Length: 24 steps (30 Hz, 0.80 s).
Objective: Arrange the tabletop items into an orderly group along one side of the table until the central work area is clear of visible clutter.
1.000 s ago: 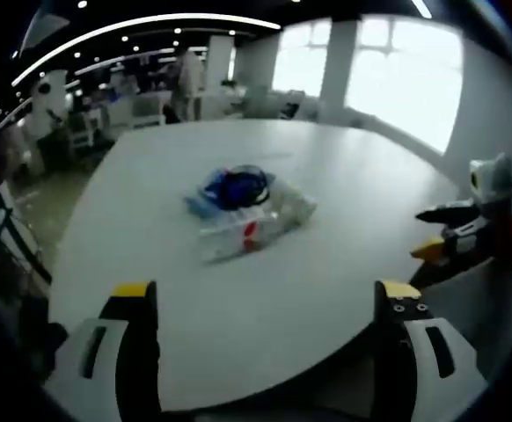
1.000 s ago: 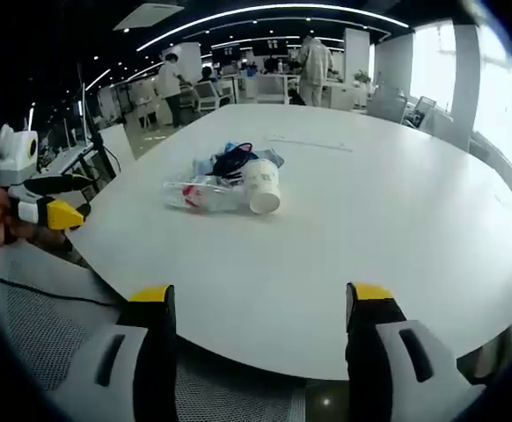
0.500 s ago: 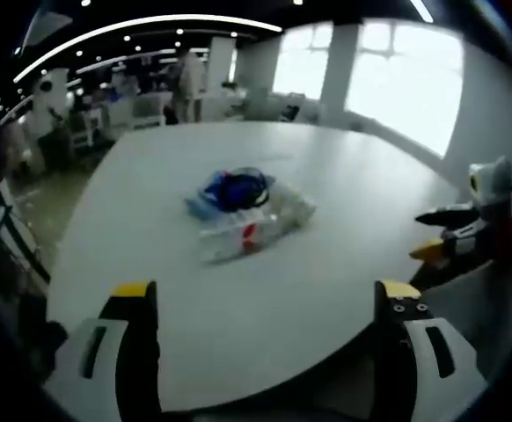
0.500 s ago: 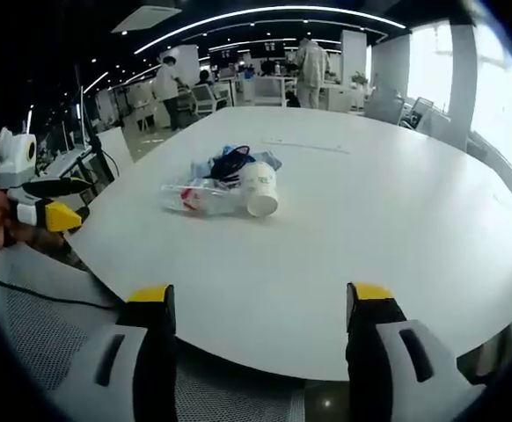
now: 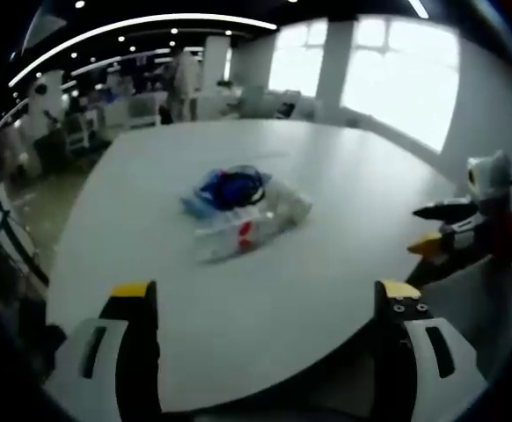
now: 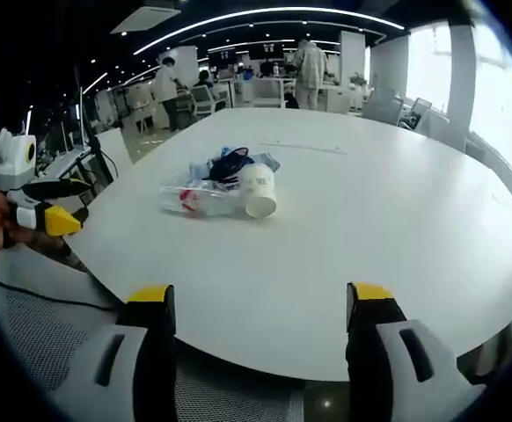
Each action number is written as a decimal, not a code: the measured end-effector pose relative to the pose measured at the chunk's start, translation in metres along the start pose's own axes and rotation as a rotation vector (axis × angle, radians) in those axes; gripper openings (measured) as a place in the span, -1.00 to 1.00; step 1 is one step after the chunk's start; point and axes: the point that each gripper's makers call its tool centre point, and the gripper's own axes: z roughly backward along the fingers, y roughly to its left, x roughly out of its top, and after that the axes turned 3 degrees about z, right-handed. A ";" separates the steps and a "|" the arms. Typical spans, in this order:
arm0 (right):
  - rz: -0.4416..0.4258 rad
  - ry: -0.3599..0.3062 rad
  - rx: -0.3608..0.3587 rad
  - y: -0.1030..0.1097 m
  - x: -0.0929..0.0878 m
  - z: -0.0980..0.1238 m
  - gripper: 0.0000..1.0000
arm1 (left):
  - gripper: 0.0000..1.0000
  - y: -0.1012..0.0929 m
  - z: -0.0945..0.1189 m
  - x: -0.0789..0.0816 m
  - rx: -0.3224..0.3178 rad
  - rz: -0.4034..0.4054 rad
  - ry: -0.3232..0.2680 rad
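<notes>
A small heap lies near the middle of the white table: a clear plastic bottle with a red label on its side, a white paper cup tipped over, and a blue and dark bundle behind them. In the left gripper view the bottle and blue bundle lie ahead. My left gripper is open at the table's near edge, empty. My right gripper is open too, well short of the heap. Each gripper appears in the other's view, the right gripper and the left gripper.
A grey mesh chair back sits below the table edge at left. People stand among desks and chairs in the far office. Bright windows line one side. The table around the heap is bare.
</notes>
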 end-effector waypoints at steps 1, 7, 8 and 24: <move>-0.001 0.000 -0.001 0.000 0.000 0.000 0.58 | 0.99 0.000 0.000 0.000 0.003 -0.006 0.001; -0.002 0.005 0.002 0.000 -0.001 -0.001 0.58 | 0.99 0.000 -0.001 -0.001 0.003 -0.013 0.007; -0.002 0.006 0.004 0.000 -0.001 -0.001 0.58 | 0.99 0.000 -0.001 -0.001 0.003 -0.012 0.007; 0.003 0.027 0.022 0.005 -0.004 -0.002 0.58 | 0.98 0.005 -0.001 -0.001 0.020 -0.001 0.006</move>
